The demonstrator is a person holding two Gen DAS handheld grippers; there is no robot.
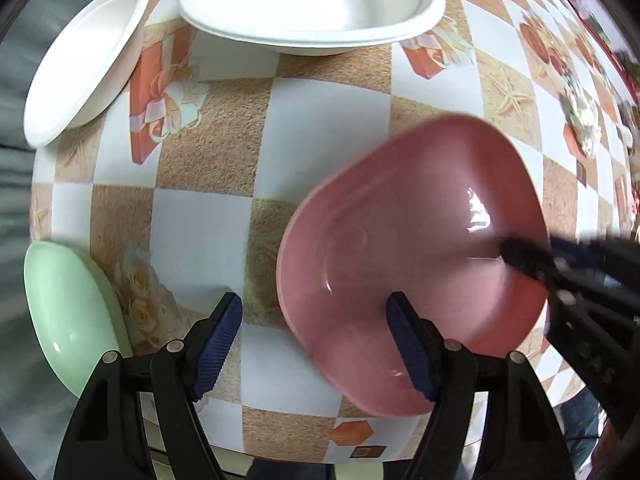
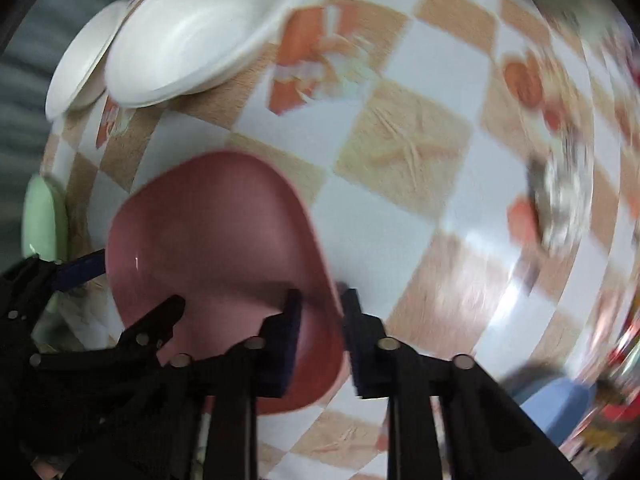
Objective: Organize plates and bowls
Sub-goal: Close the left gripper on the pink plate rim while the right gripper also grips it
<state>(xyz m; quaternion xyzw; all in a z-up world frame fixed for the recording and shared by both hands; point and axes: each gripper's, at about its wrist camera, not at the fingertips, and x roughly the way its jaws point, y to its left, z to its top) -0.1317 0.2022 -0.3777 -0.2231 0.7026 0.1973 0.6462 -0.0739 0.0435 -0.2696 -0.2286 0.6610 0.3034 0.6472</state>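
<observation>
While our right gripper [image 2: 320,344] fingers pinch the pink bowl [image 1: 412,248] rim at lower centre and the left gripper [image 1: 316,344] hangs spread astride its other edge, we're mid-pickup, probably heading for the white bowls [image 1: 312,4] up top.

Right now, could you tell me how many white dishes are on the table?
2: a large white dish at the table's far edge, and a smaller white dish to its left at the table's edge. More may lie outside the frames.
</observation>
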